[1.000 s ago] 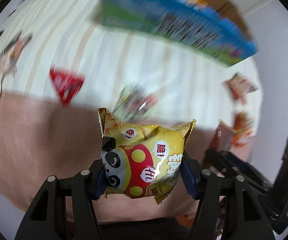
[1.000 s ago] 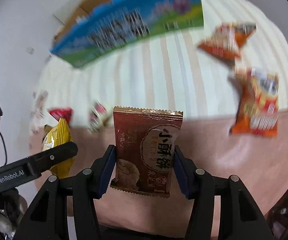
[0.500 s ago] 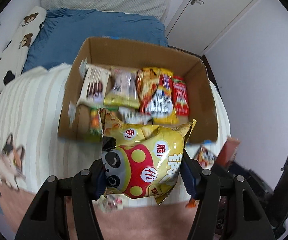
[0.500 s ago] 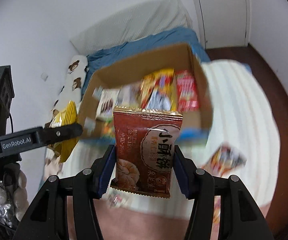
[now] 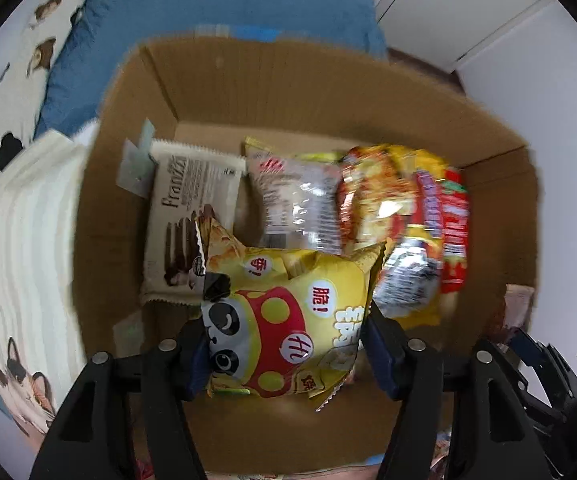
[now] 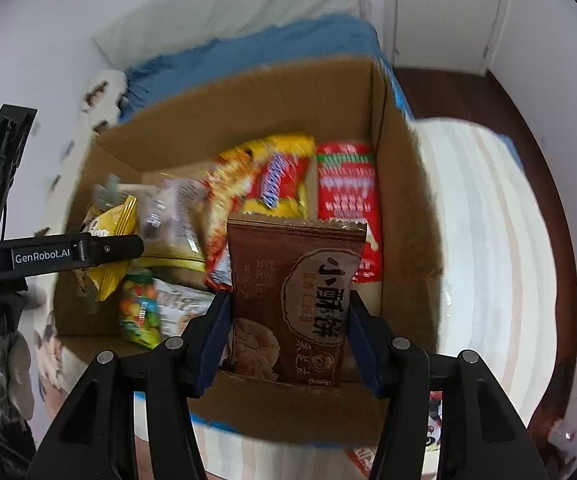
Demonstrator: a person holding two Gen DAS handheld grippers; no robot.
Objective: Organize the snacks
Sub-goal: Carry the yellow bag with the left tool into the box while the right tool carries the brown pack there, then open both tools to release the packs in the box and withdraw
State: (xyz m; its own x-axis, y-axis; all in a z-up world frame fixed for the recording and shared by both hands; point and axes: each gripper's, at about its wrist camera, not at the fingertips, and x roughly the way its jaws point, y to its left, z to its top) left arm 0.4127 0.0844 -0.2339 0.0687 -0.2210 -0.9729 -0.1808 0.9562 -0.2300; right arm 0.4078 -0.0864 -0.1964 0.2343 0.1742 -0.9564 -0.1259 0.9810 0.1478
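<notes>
My left gripper is shut on a yellow panda snack bag and holds it over the open cardboard box. My right gripper is shut on a brown biscuit packet above the same box, near its front right. The left gripper with its yellow bag shows at the left of the right wrist view. Inside the box lie a white wafer pack, a clear packet, yellow-red bags and a red packet.
The box sits on a striped cream blanket on a bed with a blue sheet. A cat-print cover lies to the left. A loose snack lies by the box's front. A door and wooden floor are behind.
Both grippers have moved forward and over the box with their packets; the box now fills both views, seen from above.
</notes>
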